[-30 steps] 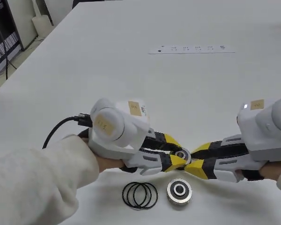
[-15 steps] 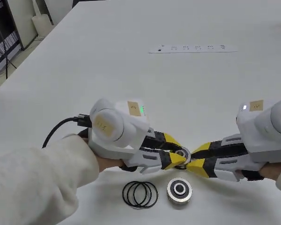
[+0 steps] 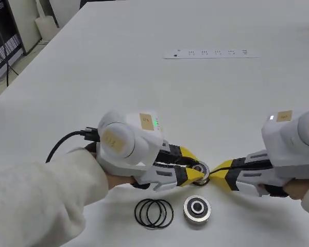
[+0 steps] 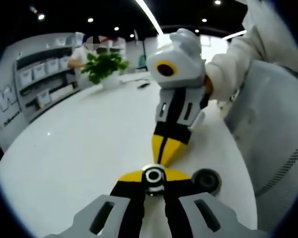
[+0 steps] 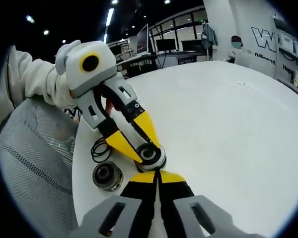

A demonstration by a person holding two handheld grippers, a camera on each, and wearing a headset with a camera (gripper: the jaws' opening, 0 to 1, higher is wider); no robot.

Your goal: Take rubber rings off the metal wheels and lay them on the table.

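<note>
Near the front edge of the white table (image 3: 144, 77): left gripper (image 3: 194, 166), jaws clamped across a metal wheel (image 3: 200, 168). Held low; on the tabletop or just above it, not possible to tell. Right gripper (image 3: 220, 173) meeting it nose to nose, jaws pressed together, tips touching the rim of that wheel. Rubber ring possibly nipped between those tips; too small to tell.

Closer to the person: three loose rubber rings (image 3: 153, 213), overlapping, flat on the table. Just beside them, a second wheel (image 3: 197, 209), lying flat, apparently stripped. Well apart, far back: power strip (image 3: 211, 53). Black cable (image 3: 67, 141) trailing from the left gripper.

Confirmed in the right gripper view: held wheel (image 5: 151, 154) between yellow jaw tips, own jaws together right at its rim.

Hazards, as judged:
- Shallow bite on a thin ring: likely slip from the closed tips, ring snapping back into its groove.
- Sideways pull against smooth metal in a narrow clamp: wheel liable to twist or pop free of the left jaws.
- Freed wheel so near the table edge: possible roll off toward the person.
- Stretched ring let go too soon: apt to flick away.
- Careless set-down: tangling with the three rings already laid out.
</note>
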